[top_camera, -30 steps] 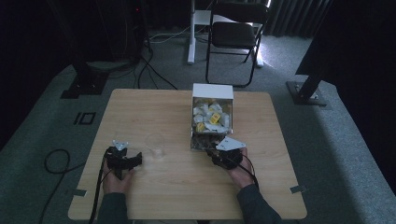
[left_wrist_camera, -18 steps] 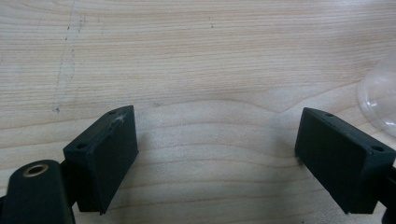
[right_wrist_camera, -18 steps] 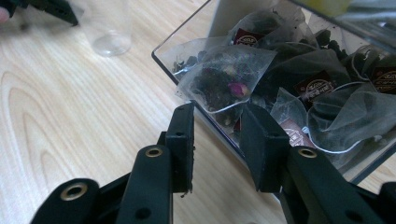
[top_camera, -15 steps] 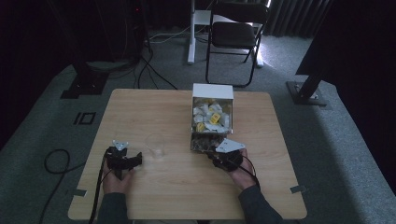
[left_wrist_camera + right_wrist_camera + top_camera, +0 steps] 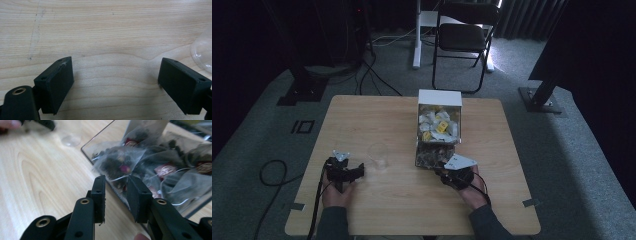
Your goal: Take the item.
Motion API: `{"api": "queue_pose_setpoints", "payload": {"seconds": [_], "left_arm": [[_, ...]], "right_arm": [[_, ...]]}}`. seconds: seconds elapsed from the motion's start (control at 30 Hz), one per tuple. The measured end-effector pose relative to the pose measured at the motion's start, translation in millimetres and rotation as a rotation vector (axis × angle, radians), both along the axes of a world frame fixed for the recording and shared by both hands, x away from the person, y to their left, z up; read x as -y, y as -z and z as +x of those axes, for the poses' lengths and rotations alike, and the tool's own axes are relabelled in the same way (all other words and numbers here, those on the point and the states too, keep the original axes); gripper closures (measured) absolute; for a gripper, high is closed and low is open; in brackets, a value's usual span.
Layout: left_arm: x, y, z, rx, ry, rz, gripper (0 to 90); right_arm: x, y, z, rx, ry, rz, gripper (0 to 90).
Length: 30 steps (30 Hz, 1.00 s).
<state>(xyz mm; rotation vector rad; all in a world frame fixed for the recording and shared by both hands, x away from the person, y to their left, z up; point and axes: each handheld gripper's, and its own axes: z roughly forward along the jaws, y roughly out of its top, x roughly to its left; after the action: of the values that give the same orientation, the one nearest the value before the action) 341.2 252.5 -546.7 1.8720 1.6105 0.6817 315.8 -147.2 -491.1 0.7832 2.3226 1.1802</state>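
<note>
The bench [image 5: 377,200] is pale wood with wavy grain, square with rounded corners. On it stands one clear plastic box [image 5: 438,131], long and straight-walled, its far end capped in white. The far compartment holds white and yellow sachets [image 5: 437,122]; the near compartment holds see-through tea bags [image 5: 117,166] of dark loose leaf with reddish round labels, too crowded together to count. One clear plastic cup [image 5: 378,154], round and nearly invisible against the wood, sits at about 9 o'clock from the box's near end, well apart from it.

Two hands come in from the 6 o'clock edge. The right claw [image 5: 115,192] points toward 11 o'clock, at the near corner of the box. Its two flat black rectangular pads stand a narrow gap apart, having just been closing. The nearest tea bag lies just beyond the tips, behind the clear wall, and whether anything is between the pads cannot be told. In the high view the right claw [image 5: 448,169] carries a grey three-cornered plate.

The left claw [image 5: 115,82] rests at about 8 o'clock from the box, near the cup. Its jaws are spread wide over bare wood with nothing between them, the cup's rim showing at 3 o'clock in the left gripper view.
</note>
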Motion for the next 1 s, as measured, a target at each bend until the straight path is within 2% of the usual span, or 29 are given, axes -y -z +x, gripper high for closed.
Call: {"api": "queue_pose_setpoints", "payload": {"seconds": [0.23, 0.33, 0.37, 0.43, 0.63, 0.73, 0.8, 0.93, 1.0], "left_arm": [[0.0, 0.0, 0.0, 0.0, 0.0, 0.0, 13.6], [0.0, 0.0, 0.0, 0.0, 0.0, 0.0, 13.6], [0.0, 0.0, 0.0, 0.0, 0.0, 0.0, 13.6], [0.0, 0.0, 0.0, 0.0, 0.0, 0.0, 13.6], [0.0, 0.0, 0.0, 0.0, 0.0, 0.0, 13.6], [0.0, 0.0, 0.0, 0.0, 0.0, 0.0, 13.6], [0.0, 0.0, 0.0, 0.0, 0.0, 0.0, 13.6], [0.0, 0.0, 0.0, 0.0, 0.0, 0.0, 13.6], [0.0, 0.0, 0.0, 0.0, 0.0, 0.0, 13.6]], "right_arm": [[-7.1, -7.4, 3.5, 0.037, 0.064, 0.028, 68.7], [-8.9, -9.4, 5.0, 0.045, 0.073, 0.04, 65.5], [-12.2, -11.6, 6.5, 0.049, 0.094, 0.057, 59.9], [-14.3, -12.6, 7.2, 0.052, 0.1, 0.066, 58.2], [-23.5, -11.6, 11.0, 0.073, 0.133, 0.06, 55.8], [-26.3, -9.2, 14.5, 0.06, 0.135, 0.062, 56.2], [-28.6, -7.7, 15.5, 0.05, 0.132, 0.054, 58.2], [-30.3, -7.1, 15.1, 0.052, 0.124, 0.053, 77.6], [-30.9, -7.7, 14.4, 0.052, 0.122, 0.052, 83.2]]}}
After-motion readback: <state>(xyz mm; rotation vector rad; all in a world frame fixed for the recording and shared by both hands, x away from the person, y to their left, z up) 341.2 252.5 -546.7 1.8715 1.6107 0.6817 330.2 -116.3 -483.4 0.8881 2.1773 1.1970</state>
